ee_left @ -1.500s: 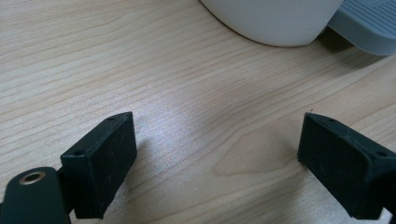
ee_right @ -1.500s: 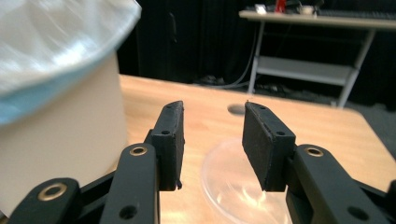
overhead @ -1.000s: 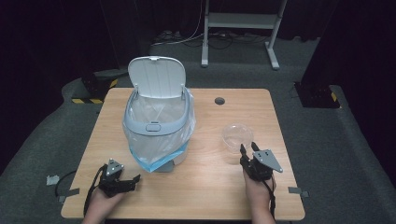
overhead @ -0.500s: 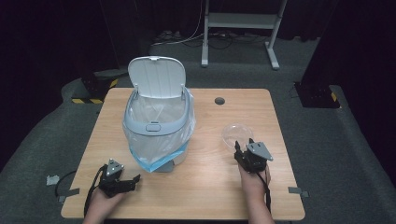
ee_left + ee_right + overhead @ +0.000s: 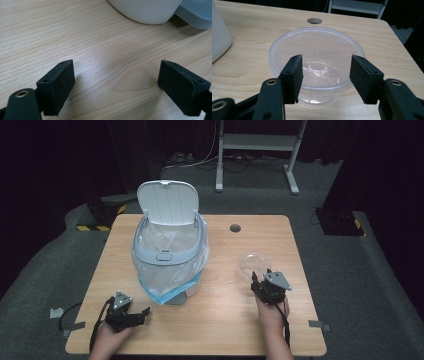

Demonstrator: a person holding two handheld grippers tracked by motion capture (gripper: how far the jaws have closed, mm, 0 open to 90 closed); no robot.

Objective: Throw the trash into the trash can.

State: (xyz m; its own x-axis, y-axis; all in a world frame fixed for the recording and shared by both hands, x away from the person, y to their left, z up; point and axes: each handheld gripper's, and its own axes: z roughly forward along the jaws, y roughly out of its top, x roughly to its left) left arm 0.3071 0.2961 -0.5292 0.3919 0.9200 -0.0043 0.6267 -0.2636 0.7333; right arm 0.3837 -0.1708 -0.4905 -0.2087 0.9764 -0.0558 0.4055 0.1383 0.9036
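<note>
A clear plastic bowl stands upright on the wooden table, right of centre. My right gripper sits just at its near rim. Its jaws have just been opening and now stand open on either side of the rim, with the pads not touching it. A white pedal bin with a clear bag liner and its lid raised stands left of centre. My left gripper rests open and low over bare wood near the bin's base, with nothing between its fingers.
The bin's grey pedal juts out toward the table's front. A round cable hole is in the tabletop behind the bowl. A metal stand is on the floor beyond the table. The bin's white side is left of the bowl.
My right gripper has shifted a little to the left, up to the bowl's near rim, and its jaws look wider. The left gripper and the bin have not moved.
</note>
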